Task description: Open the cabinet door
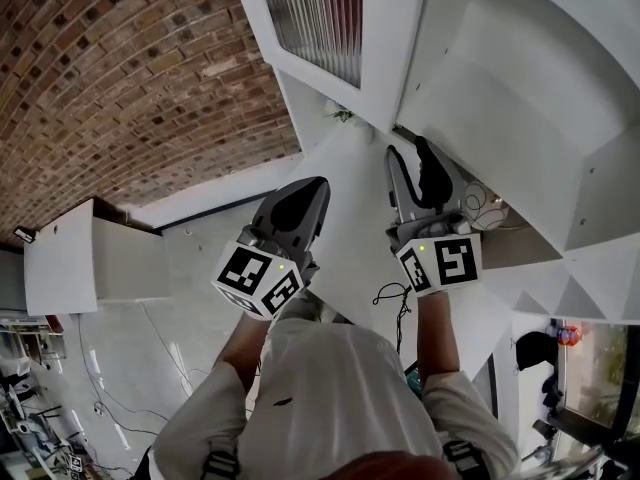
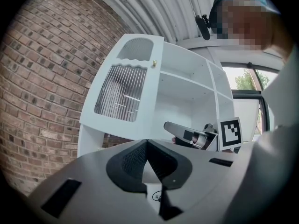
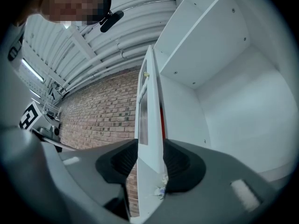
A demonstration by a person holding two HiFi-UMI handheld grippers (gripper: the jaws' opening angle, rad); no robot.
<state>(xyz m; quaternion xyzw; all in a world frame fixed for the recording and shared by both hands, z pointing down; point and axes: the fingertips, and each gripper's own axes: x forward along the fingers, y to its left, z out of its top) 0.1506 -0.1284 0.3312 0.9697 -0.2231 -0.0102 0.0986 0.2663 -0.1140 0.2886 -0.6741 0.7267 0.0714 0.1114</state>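
1. Head view: the white cabinet (image 1: 520, 98) fills the upper right. Its door (image 1: 395, 43), which has a ribbed pane (image 1: 315, 13), stands swung out from it toward the brick wall (image 1: 120, 68). The right gripper (image 1: 407, 148) points at the low end of the door's free edge with its two fingers apart. The left gripper (image 1: 312, 190) hangs just beside it on the left, apart from the door.
2. Left gripper view: the left gripper's fingers (image 2: 133, 160) are pressed together at the tips with nothing between them. Beyond them the door (image 2: 122, 90) hangs open, front face showing, with a small gold knob (image 2: 153, 63) near its upper right corner. The cabinet's shelves (image 2: 187, 101) show to the right of it. The right gripper reaches in low, beside the door's free edge.
3. Right gripper view: the door's free edge (image 3: 150, 125) runs upright between the jaws, with the knob higher up on it. The jaws stand spread wide, one pad on each side of the door. They are close to its faces but not clamping, and a thin gap shows on the cabinet side. An open compartment of the cabinet lies to the right and the brick wall to the left
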